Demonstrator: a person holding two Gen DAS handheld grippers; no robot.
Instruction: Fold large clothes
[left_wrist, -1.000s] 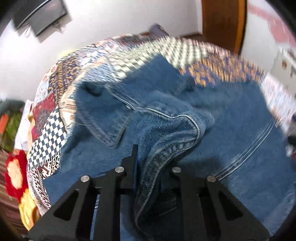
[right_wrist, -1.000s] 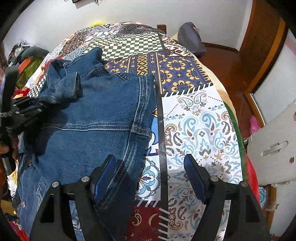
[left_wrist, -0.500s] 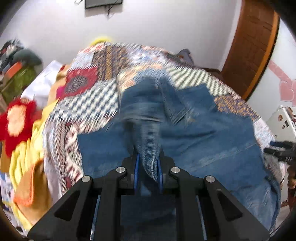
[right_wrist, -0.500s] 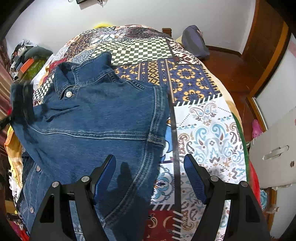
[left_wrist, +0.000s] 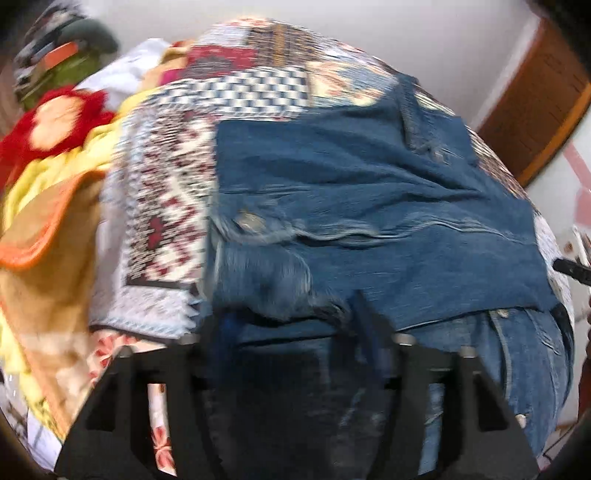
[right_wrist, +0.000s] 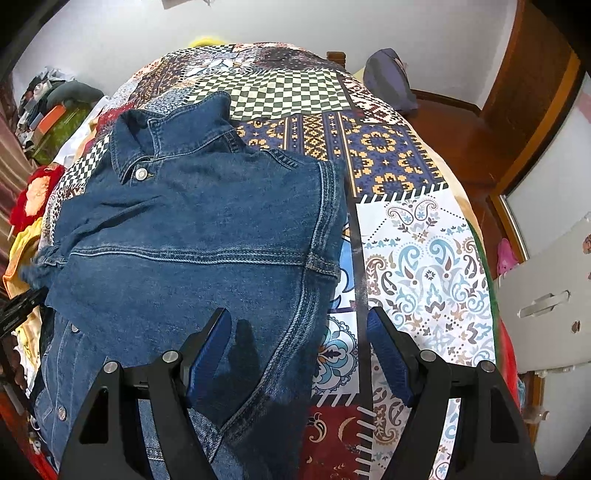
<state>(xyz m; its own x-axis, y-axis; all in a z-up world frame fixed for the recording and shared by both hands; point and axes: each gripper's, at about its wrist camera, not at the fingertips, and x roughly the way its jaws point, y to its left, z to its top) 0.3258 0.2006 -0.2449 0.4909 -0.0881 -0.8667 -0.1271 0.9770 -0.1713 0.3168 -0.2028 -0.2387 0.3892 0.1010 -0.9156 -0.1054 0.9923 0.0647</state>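
Left hand-held gripper (left_wrist: 291, 317) seen blurred with jaws spread apart, right hand-held gripper (right_wrist: 299, 350) held wide open, nothing clamped between blue pads (right_wrist: 208, 354).

denim jacket (right_wrist: 192, 236): 1 | patchwork bedspread (right_wrist: 424, 251): 1 | tools: 2

I'm seeing the denim jacket (right_wrist: 192, 236) covering the left half of the bed (right_wrist: 424, 258), leaving the quilt's right side open for my right gripper (right_wrist: 299, 354), whose fingers are spread wide. Heaped clothes (left_wrist: 55, 184) are crowding the bed's left edge beside my left gripper (left_wrist: 291, 332).
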